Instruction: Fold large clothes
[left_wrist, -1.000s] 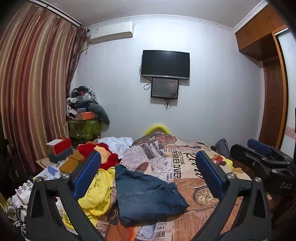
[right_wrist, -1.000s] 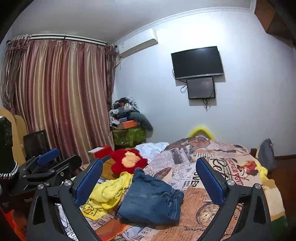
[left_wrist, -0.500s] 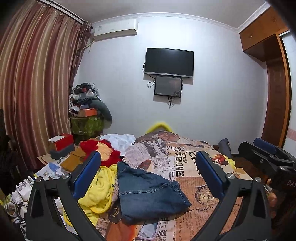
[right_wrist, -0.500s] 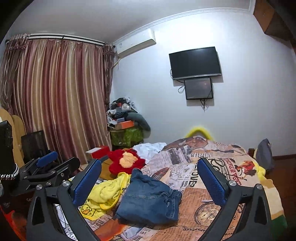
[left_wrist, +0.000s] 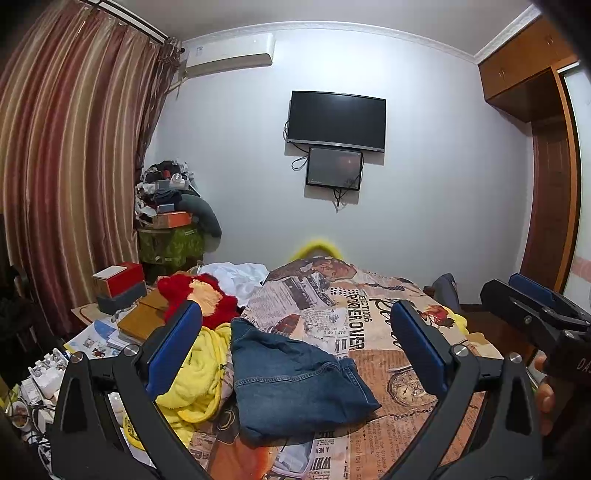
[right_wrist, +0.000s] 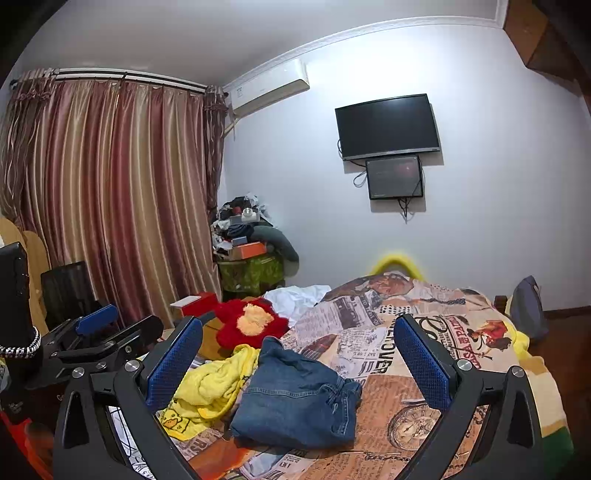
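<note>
Place: home bedroom
Evidence: bed (left_wrist: 369, 332) with printed bedspread, wall television (left_wrist: 336, 122), striped curtains (right_wrist: 110, 192), air conditioner (left_wrist: 229, 55)

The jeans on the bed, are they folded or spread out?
Roughly folded: the jeans lie as a compact, layered, rumpled bundle on the bed, no legs spread out.

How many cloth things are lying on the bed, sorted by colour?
Blue: 1, jeans
Yellow: 1, towel
Red: 1, plush
White: 1, cloth
Total: 4
</note>
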